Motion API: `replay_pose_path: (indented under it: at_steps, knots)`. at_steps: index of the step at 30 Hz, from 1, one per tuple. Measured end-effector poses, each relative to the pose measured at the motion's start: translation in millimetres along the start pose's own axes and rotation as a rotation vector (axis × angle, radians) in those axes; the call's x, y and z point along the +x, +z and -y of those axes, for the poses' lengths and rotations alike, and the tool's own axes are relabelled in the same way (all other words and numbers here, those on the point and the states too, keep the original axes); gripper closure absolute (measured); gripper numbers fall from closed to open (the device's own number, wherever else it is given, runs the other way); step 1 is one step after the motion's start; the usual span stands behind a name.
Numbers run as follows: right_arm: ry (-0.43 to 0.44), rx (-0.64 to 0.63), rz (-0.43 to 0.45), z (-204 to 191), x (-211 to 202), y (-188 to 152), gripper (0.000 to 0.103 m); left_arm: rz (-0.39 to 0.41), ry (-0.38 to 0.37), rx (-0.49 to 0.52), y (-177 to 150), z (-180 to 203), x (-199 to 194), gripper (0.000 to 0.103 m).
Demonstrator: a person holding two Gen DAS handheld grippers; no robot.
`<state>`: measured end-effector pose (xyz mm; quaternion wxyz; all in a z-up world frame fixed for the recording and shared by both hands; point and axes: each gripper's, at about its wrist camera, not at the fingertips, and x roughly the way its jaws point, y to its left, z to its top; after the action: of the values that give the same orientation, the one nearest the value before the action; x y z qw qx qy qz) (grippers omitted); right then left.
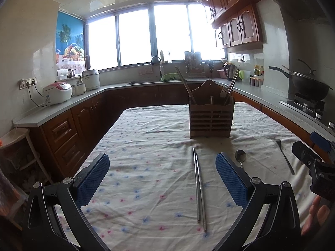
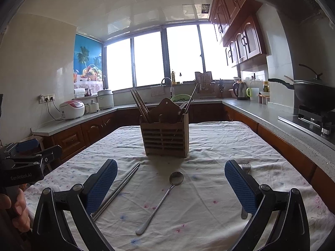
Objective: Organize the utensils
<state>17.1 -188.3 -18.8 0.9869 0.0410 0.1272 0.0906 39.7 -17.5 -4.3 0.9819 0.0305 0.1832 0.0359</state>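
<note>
A wooden slatted utensil holder (image 1: 211,118) stands on the flowered tablecloth; it also shows in the right wrist view (image 2: 165,139). It holds wooden chopsticks (image 2: 140,105), a fork (image 1: 224,91) and metal chopsticks. A pair of metal chopsticks (image 1: 199,188) lies flat between my left gripper's fingers; it also shows in the right wrist view (image 2: 117,191). A metal spoon (image 2: 162,198) lies between my right gripper's fingers. A fork (image 1: 283,155) lies at the right, partly hidden behind my right finger (image 2: 240,185). My left gripper (image 1: 162,179) is open and empty. My right gripper (image 2: 170,185) is open and empty.
The tablecloth (image 1: 146,167) covers the table. Grey counters (image 1: 58,113) wrap around it with rice cookers (image 1: 57,93), a sink (image 1: 156,79) and a kettle (image 2: 240,91). A wok (image 2: 314,96) sits on the stove at the right. A white shelf (image 1: 16,144) stands at the left.
</note>
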Motion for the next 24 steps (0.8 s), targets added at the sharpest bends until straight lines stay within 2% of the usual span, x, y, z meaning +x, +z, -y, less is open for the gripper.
replay_pose_path:
  at_steps: [24]
  knots:
    - [0.008,0.005,-0.002,3.3,2.3,-1.1,0.000,-0.001,-0.032,-0.016,-0.1,-1.4,-1.9,0.000]
